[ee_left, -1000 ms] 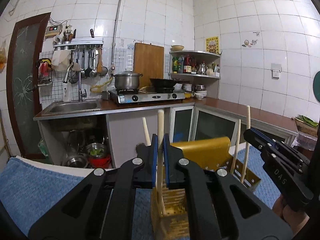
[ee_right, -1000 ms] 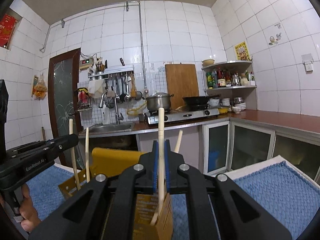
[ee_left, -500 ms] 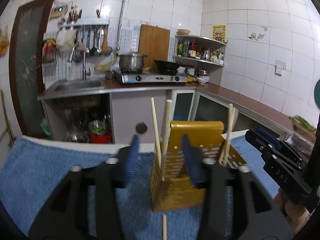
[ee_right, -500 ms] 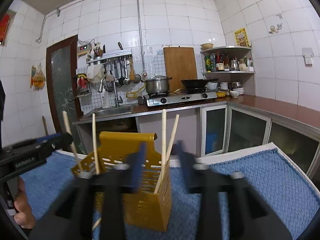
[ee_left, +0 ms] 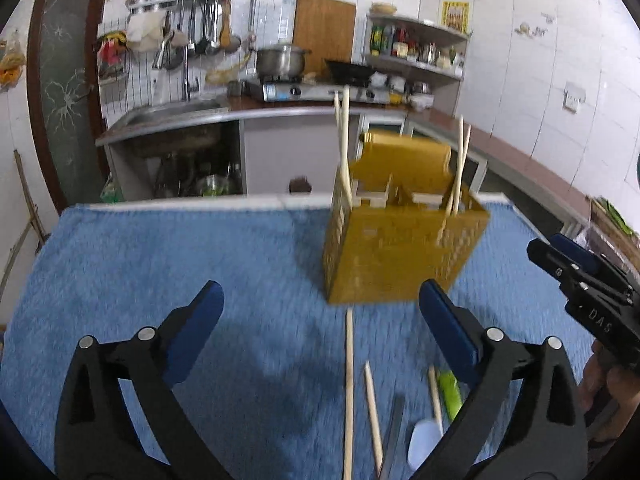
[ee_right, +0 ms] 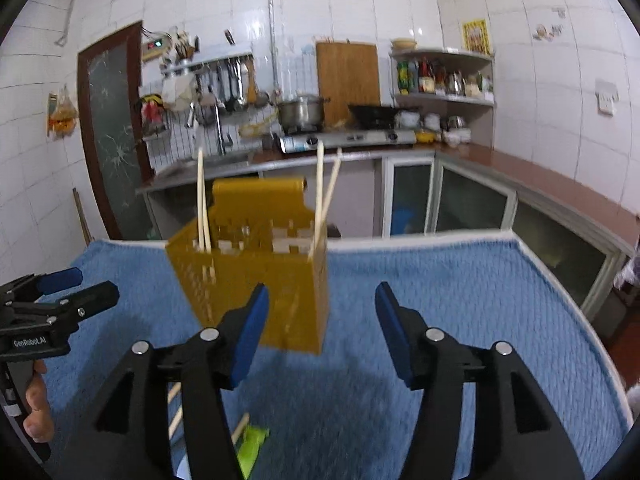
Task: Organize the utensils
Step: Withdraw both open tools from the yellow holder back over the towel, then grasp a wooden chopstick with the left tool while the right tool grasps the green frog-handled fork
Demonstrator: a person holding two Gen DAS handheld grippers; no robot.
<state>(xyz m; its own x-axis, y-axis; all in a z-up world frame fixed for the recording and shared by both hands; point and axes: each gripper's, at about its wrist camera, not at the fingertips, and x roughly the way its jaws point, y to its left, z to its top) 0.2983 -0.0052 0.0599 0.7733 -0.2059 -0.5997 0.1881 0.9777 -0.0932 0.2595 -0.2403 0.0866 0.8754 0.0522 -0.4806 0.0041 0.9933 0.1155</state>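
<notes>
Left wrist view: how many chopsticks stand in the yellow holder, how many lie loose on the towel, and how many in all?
Standing chopsticks in the yellow holder: 4
Loose chopsticks on the blue towel: 3
Total: 7

Your loose chopsticks [ee_left: 349, 396] run off the bottom edge. Your yellow utensil holder [ee_left: 400, 248] is motion-blurred, and the white spoon [ee_left: 423, 442] sits half-hidden behind a finger.

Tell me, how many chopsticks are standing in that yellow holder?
4. One pair stands in the left end of the holder, crossing near the top; the other pair stands in the right end. More chopsticks lie loose on the blue towel.
</notes>
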